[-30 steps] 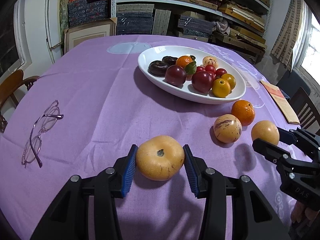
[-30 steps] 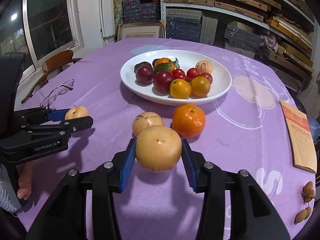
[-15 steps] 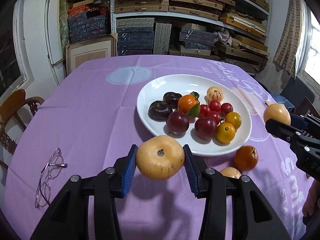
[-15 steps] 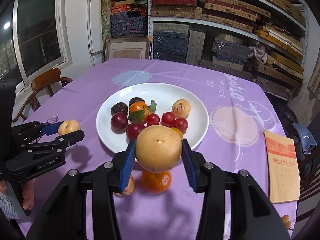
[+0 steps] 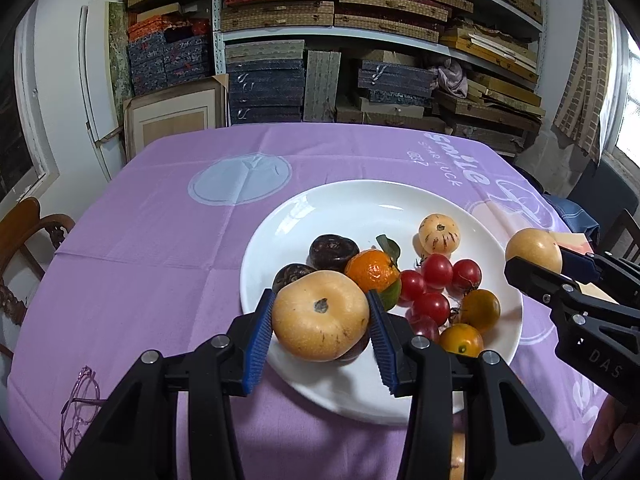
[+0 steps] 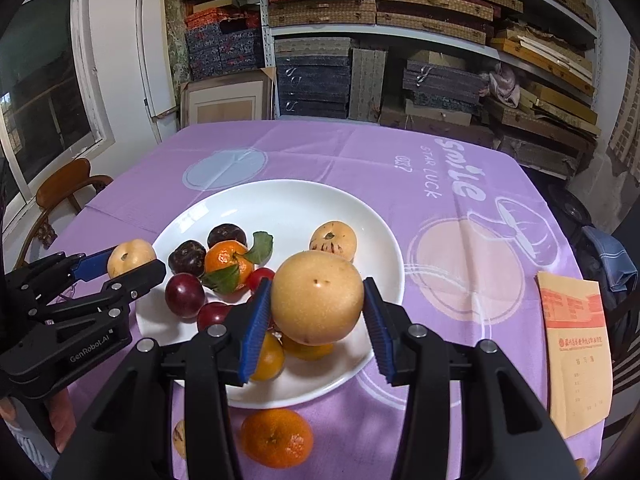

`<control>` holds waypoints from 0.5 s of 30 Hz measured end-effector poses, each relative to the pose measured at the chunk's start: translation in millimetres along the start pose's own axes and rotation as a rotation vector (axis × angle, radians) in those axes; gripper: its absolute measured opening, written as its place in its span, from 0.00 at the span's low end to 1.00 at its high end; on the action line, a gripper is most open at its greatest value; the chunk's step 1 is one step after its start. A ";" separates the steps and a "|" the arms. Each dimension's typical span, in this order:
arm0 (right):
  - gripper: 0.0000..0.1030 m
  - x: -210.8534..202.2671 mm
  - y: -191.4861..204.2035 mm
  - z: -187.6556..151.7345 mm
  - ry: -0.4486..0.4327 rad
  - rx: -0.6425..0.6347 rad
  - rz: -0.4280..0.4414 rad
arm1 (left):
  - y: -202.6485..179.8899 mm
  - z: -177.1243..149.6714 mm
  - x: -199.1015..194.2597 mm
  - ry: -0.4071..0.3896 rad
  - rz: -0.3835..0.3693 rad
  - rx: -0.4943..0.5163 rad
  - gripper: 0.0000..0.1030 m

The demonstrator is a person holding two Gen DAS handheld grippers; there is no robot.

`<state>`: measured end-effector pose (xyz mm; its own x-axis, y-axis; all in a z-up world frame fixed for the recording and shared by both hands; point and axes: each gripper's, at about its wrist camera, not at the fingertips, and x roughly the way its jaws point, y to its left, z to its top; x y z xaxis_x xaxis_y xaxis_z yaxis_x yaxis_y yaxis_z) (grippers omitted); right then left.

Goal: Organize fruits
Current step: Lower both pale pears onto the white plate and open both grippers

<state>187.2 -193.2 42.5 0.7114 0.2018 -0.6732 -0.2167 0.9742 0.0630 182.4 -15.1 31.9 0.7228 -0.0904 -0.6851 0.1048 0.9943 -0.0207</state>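
Note:
My left gripper (image 5: pixel 320 320) is shut on a flat yellow pear (image 5: pixel 320 315) and holds it above the near left part of the white plate (image 5: pixel 352 208). My right gripper (image 6: pixel 316 300) is shut on a round yellow pear (image 6: pixel 318 296) and holds it above the plate's (image 6: pixel 288 204) near right part. The plate holds dark plums, a leafy orange (image 5: pixel 372 270), cherry tomatoes, yellow tomatoes and a striped melon (image 5: pixel 439 233). The right gripper (image 5: pixel 536 260) also shows in the left wrist view, and the left gripper (image 6: pixel 132 258) in the right wrist view.
An orange (image 6: pixel 277 437) and a striped fruit (image 6: pixel 179 438) lie on the purple tablecloth (image 6: pixel 400 152) before the plate. Glasses (image 5: pixel 80 404) lie at the left, a brown envelope (image 6: pixel 576 348) at the right. Wooden chairs (image 6: pixel 68 188) and shelves surround the table.
Both grippers, each still gripping its pear, have risen from the table and moved forward over the plate.

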 end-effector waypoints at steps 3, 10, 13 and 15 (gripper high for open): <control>0.43 11.4 -1.7 4.5 0.010 0.005 -0.002 | -1.7 5.0 10.2 0.003 0.004 0.004 0.45; 0.43 36.1 -1.2 15.2 0.026 0.001 -0.013 | -0.6 19.8 42.1 0.045 0.000 0.007 0.45; 0.43 47.7 0.4 19.9 0.043 -0.005 -0.010 | -1.2 29.8 56.6 0.056 0.001 0.002 0.45; 0.43 56.4 2.2 21.4 0.054 -0.010 -0.021 | -2.6 35.9 61.8 0.049 0.011 0.001 0.46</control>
<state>241.2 -177.5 20.4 0.6790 0.1754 -0.7129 -0.2093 0.9770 0.0410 251.3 -25.3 15.8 0.6893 -0.0764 -0.7204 0.0976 0.9951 -0.0121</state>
